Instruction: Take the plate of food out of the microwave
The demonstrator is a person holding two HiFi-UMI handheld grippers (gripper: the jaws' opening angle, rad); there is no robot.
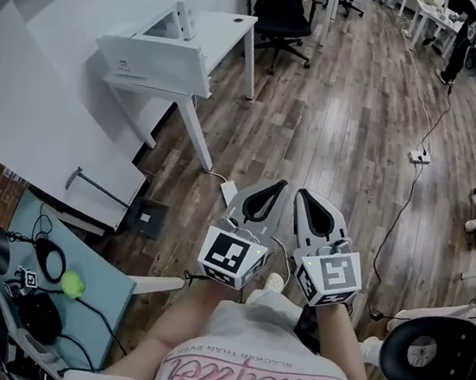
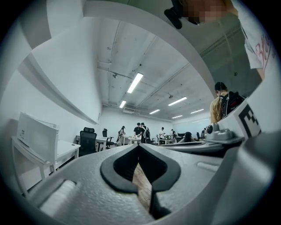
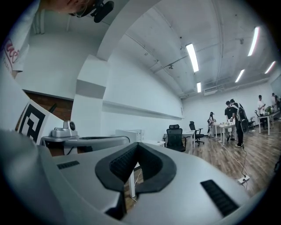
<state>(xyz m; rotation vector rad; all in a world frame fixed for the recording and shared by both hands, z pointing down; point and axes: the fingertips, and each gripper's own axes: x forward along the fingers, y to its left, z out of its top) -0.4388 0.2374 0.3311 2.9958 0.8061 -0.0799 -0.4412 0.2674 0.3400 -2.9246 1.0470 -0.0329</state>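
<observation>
A white microwave (image 1: 155, 63) stands with its door closed on a white table (image 1: 220, 30) at the upper left of the head view; no plate of food shows. The same box appears at the left in the left gripper view (image 2: 37, 134) and small behind the jaws in the right gripper view (image 3: 129, 134). My left gripper (image 1: 282, 185) and right gripper (image 1: 301, 194) hang side by side over the wooden floor, close to my body and well short of the table. Both are shut with nothing between the jaws, as each gripper's own view confirms: left (image 2: 139, 147), right (image 3: 137, 145).
A black office chair (image 1: 279, 8) stands behind the table. A low white cabinet (image 1: 99, 188) sits at the left. Near my left side is a small table with a green ball (image 1: 72, 284) and cables. A power strip (image 1: 419, 156) and cord lie on the floor at the right; a person (image 1: 467, 37) stands far off.
</observation>
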